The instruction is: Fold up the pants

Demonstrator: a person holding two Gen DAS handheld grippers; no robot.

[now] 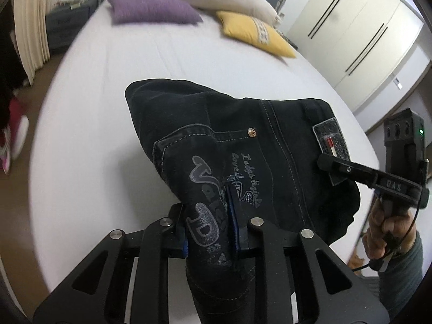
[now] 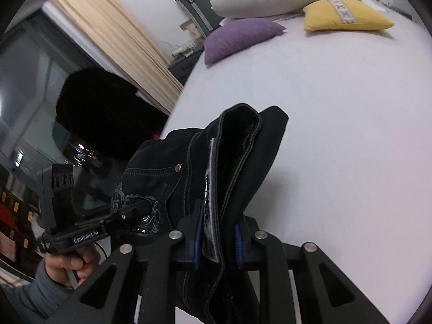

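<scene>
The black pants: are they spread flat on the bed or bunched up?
Bunched up. The pants hang in folds, pinched by the left gripper and right gripper, above the bed.

Even, soft indoor light; heavy fisheye bending; dark vignetted corners; slight motion blur.

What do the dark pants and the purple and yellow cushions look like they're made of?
The pants look like black denim: pale contrast stitching, a metal rivet, a matte, slightly fuzzy face, printed lettering. The purple cushion seems a ribbed or woven fabric, matte. The yellow cushion looks like plain matte cloth with a patterned band; the exact fibre cannot be told.
</scene>
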